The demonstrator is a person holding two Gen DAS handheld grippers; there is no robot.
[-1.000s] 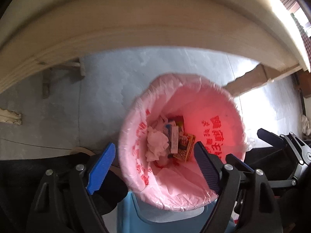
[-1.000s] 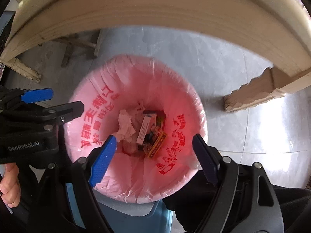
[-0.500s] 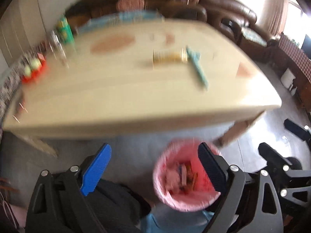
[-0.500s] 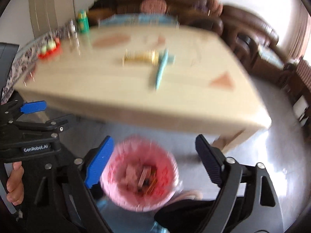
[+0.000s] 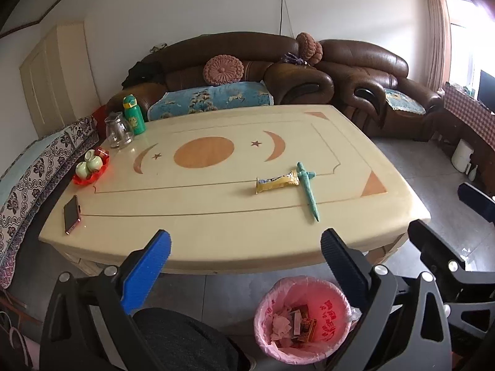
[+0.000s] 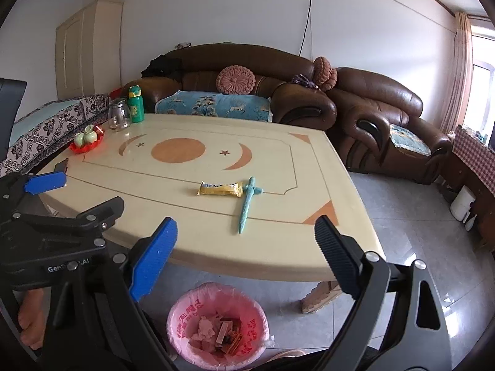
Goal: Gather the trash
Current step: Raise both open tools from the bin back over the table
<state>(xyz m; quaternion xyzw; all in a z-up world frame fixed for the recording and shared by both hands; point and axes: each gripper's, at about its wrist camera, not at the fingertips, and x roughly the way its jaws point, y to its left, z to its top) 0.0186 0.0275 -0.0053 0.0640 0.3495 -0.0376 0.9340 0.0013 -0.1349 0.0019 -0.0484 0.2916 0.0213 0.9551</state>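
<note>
A yellow snack wrapper [image 5: 277,181] [image 6: 220,189] lies on the cream table [image 5: 216,225] [image 6: 216,241], right of centre, touching a teal sword-shaped pen [image 5: 307,190] [image 6: 248,204]. A pink-lined trash bin [image 5: 304,315] [image 6: 216,327] with several wrappers and tissue stands on the floor below the table's near edge. My left gripper [image 5: 246,262] is open and empty, above the bin and short of the table edge. My right gripper [image 6: 246,252] is open and empty, to the right of the left one, also short of the edge.
A phone [image 5: 71,209], a red tray with green cups [image 5: 91,167], a glass jar [image 5: 117,130] and a green bottle [image 5: 134,114] stand along the table's left side. Brown sofas [image 5: 278,71] lie behind. Grey tiled floor [image 6: 417,232] is at right.
Both grippers have risen and tilted up from looking straight down into the bin to facing across the table top. Both stayed open and empty.
</note>
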